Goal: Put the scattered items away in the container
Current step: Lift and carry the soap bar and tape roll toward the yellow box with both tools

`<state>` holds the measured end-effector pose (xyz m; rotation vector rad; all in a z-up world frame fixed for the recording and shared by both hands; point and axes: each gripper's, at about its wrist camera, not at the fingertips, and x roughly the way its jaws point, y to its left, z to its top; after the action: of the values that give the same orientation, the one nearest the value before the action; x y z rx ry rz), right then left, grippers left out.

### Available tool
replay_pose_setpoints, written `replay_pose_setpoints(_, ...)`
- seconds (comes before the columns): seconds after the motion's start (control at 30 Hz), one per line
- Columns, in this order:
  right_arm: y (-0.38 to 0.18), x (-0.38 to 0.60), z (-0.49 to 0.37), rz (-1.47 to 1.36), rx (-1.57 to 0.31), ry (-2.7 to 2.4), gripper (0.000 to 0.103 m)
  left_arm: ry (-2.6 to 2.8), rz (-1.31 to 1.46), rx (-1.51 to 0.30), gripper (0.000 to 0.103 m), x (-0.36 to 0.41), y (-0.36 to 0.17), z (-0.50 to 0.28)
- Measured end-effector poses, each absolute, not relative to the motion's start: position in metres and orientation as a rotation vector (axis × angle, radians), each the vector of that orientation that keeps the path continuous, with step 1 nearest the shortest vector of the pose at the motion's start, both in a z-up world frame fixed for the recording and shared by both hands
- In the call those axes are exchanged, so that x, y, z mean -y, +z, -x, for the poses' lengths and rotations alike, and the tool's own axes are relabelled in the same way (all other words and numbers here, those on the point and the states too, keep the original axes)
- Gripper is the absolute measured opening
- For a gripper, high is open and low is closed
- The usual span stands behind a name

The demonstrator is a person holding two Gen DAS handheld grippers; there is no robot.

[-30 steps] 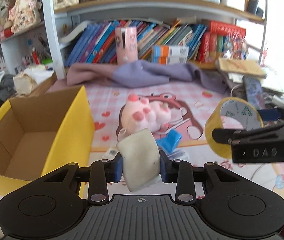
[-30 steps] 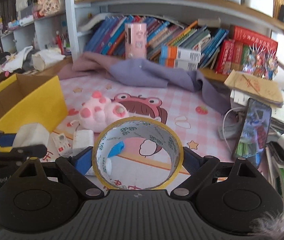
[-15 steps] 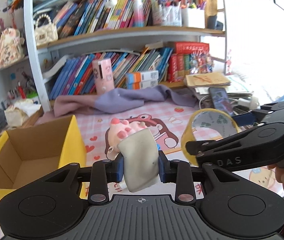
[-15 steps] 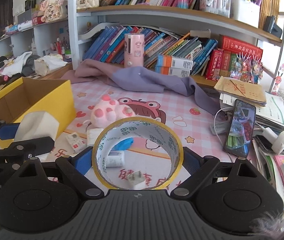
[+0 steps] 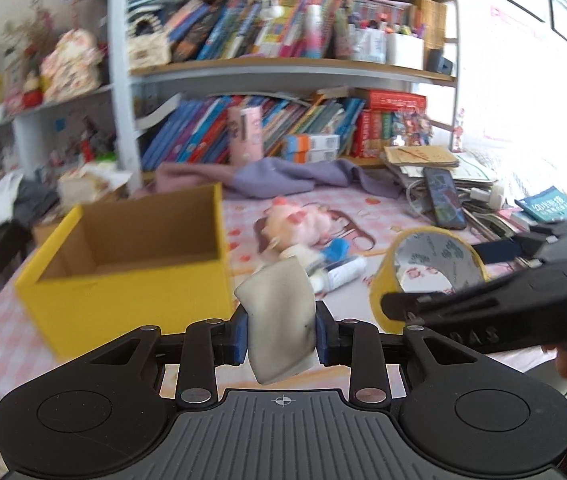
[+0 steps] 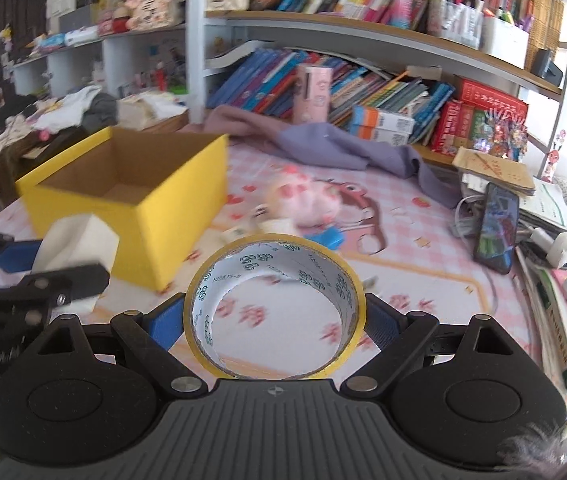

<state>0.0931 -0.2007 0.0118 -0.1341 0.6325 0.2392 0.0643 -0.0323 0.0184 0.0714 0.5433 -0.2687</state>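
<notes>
My left gripper [image 5: 281, 330] is shut on a squashed off-white sponge block [image 5: 279, 320], held in the air to the right of the open yellow cardboard box [image 5: 131, 276]. The block also shows in the right wrist view [image 6: 77, 242]. My right gripper [image 6: 275, 320] is shut on a yellow roll of tape [image 6: 275, 270], held above the pink mat; the roll also shows in the left wrist view [image 5: 427, 268]. The box [image 6: 131, 196] looks empty inside. A pink plush toy [image 6: 307, 198], a blue item [image 6: 329, 238] and small white items [image 5: 341, 274] lie on the mat.
A purple cloth [image 6: 331, 144] lies at the back below the bookshelf [image 6: 363, 32]. A phone [image 6: 497, 226], cables and stacked books [image 6: 563, 304] crowd the right side. Clothes and clutter [image 6: 63, 112] sit behind the box on the left.
Both grippers have risen and pulled back from the mat with their loads. The yellow box now appears nearer the centre of both views. The views are motion-blurred.
</notes>
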Motion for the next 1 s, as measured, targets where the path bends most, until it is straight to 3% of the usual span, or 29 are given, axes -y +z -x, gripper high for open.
replay_pose_setpoints(0.47,0.011,0.102,-0.042,0.153,-0.599,0.342,0.090,-0.161,-0.058,-0.539,0.030,-0.061,0.018,-0.015)
replay_pose_setpoints(1.0,0.021,0.031,-0.039,0.282,-0.527,0.488,0.090,-0.042,0.021,-0.508,0.030,-0.115,0.021,-0.009)
